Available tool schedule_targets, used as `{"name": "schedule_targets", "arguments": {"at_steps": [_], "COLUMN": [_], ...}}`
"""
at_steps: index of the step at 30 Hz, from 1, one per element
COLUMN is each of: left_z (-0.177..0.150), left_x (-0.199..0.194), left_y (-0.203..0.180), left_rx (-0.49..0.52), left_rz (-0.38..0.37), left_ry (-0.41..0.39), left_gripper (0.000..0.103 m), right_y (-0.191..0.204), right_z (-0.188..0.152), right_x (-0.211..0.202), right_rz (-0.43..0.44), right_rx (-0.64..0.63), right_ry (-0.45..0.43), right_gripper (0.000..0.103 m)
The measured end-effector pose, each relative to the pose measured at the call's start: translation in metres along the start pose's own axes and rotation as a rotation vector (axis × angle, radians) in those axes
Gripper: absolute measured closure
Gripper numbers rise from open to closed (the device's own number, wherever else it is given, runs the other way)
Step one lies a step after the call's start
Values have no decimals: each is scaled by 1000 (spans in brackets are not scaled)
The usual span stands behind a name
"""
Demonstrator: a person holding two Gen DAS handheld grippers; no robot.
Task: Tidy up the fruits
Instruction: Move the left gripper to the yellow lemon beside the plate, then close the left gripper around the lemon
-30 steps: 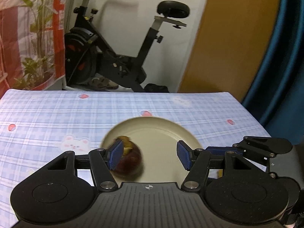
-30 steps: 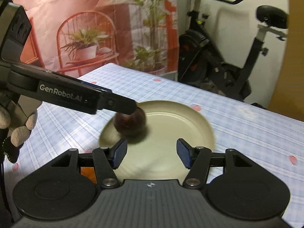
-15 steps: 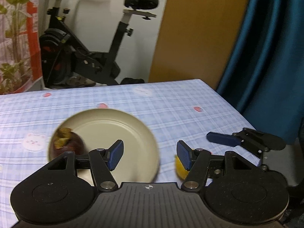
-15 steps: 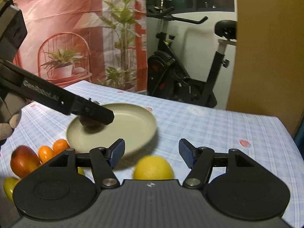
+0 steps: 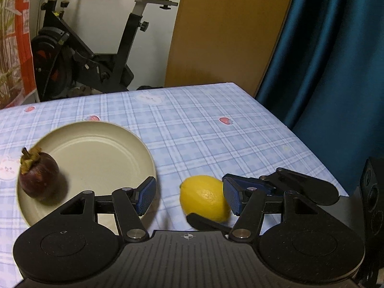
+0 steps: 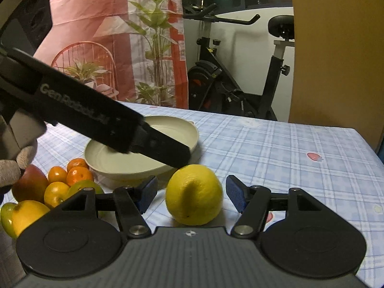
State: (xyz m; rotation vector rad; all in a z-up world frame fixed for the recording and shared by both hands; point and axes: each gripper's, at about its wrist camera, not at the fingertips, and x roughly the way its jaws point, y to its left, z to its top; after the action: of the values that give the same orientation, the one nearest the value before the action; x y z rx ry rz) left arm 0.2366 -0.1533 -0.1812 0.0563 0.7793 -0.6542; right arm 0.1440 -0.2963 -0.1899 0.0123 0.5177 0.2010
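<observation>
A dark purple mangosteen [image 5: 38,177] lies on the left side of a cream plate [image 5: 100,153] on the checked tablecloth. A yellow lemon [image 5: 204,198] lies on the cloth right of the plate; in the right wrist view the lemon [image 6: 193,194] sits between my right gripper's open fingers. My right gripper [image 6: 190,194] is open around it. My left gripper [image 5: 189,198] is open and empty, above the plate's right edge and the lemon. The left gripper's arm [image 6: 96,120] crosses over the plate [image 6: 148,160] in the right wrist view.
A pile of fruit lies left of the plate: small oranges [image 6: 72,172], a red-yellow mango [image 6: 28,187], a yellow fruit [image 6: 26,213]. The table's right edge [image 5: 300,139] borders a blue curtain. An exercise bike [image 5: 91,55] stands behind the table.
The left gripper let the mangosteen go on the plate and swung right. The right gripper drew back and lowered around the lemon.
</observation>
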Motion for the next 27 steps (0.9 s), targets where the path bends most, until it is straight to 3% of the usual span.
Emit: {"name": "schedule_targets", "arguments": {"at_steps": [19, 23, 27], "left_z": [-7, -8, -8], "left_x": [20, 23, 26], "left_y": [-14, -14, -12], "left_rx": [19, 11, -2], "left_rz": [-26, -33, -35], "left_ry": [52, 60, 65], "left_gripper": [39, 39, 39], "right_y": [-5, -7, -9], "right_z": [-1, -1, -3], "right_x": [8, 10, 10], "right_rz": [19, 21, 30], "right_rx": [51, 70, 90], "right_ry": [71, 87, 92], "right_gripper": [37, 45, 45]}}
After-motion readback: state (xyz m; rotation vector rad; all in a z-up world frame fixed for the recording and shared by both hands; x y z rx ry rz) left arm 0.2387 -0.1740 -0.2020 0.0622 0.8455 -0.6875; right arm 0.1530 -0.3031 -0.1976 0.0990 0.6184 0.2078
